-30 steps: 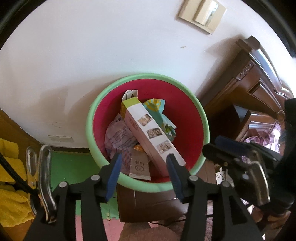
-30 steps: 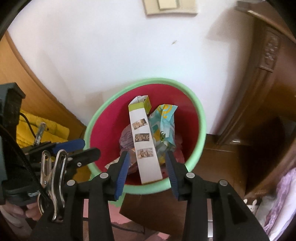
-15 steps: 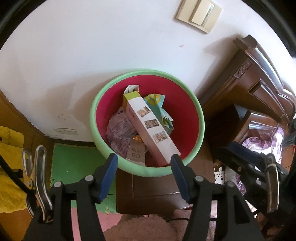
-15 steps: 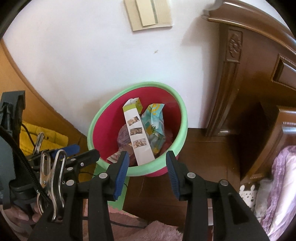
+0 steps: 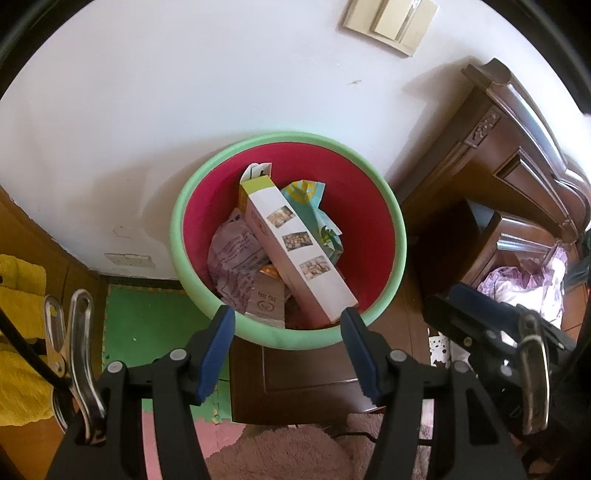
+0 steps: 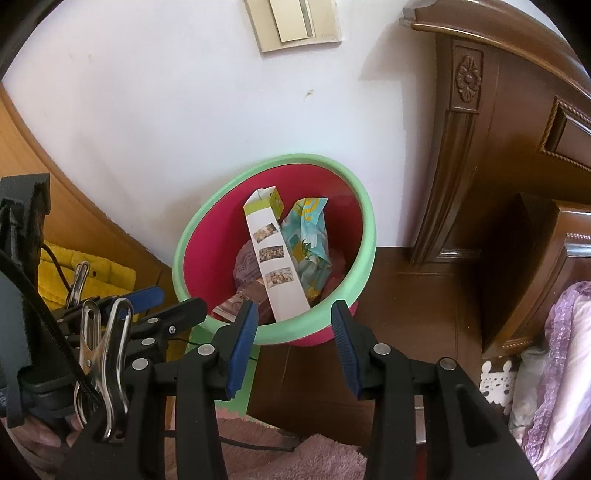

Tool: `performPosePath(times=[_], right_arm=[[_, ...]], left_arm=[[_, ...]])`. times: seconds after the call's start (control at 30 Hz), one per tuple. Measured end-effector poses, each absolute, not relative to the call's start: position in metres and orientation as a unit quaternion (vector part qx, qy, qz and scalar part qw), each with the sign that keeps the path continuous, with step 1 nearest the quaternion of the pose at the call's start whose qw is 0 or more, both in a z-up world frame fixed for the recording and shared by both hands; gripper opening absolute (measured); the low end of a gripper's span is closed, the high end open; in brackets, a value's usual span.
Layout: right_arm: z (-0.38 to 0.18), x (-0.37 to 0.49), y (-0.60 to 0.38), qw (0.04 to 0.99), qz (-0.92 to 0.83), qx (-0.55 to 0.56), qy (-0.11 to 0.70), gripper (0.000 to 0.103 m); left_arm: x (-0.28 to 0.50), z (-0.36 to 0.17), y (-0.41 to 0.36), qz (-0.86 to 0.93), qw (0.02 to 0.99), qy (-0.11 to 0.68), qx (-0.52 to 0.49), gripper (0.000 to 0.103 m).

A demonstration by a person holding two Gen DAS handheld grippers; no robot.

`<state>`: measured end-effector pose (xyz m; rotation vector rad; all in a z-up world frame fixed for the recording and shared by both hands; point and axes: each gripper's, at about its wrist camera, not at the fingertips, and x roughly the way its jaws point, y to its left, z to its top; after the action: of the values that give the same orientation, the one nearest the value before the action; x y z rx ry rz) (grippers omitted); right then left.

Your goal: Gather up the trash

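- Since a second ago, we have drawn back from the bin [image 5: 288, 338], which now looks smaller.
- Our left gripper [image 5: 288, 354] and right gripper [image 6: 291, 345] fingers stand spread, pinching nothing; the white carton [image 5: 299, 254] leans inside.

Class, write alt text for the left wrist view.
A red bin with a green rim stands by a white wall, holding a long white carton and crumpled wrappers. The left gripper hovers over it, jaws open and empty.

You see beige wall switch [image 6: 297, 22] on white wall [image 5: 184, 92]; dark carved headboard [image 6: 517, 147] right; yellow towel [image 5: 18, 314] left; green floor mat [image 5: 147, 325].
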<state>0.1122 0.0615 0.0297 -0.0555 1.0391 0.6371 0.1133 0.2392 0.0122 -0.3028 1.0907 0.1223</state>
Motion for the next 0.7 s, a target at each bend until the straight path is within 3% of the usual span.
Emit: performPosePath(times=[0.7], right_arm=[[0.0239,0.1152,0.0632,0.816,0.293,-0.021,0.498,0.042]], left_arm=[[0.1145,0.0087,0.2394,0.059,0.84,0.519,-0.145,0.062]])
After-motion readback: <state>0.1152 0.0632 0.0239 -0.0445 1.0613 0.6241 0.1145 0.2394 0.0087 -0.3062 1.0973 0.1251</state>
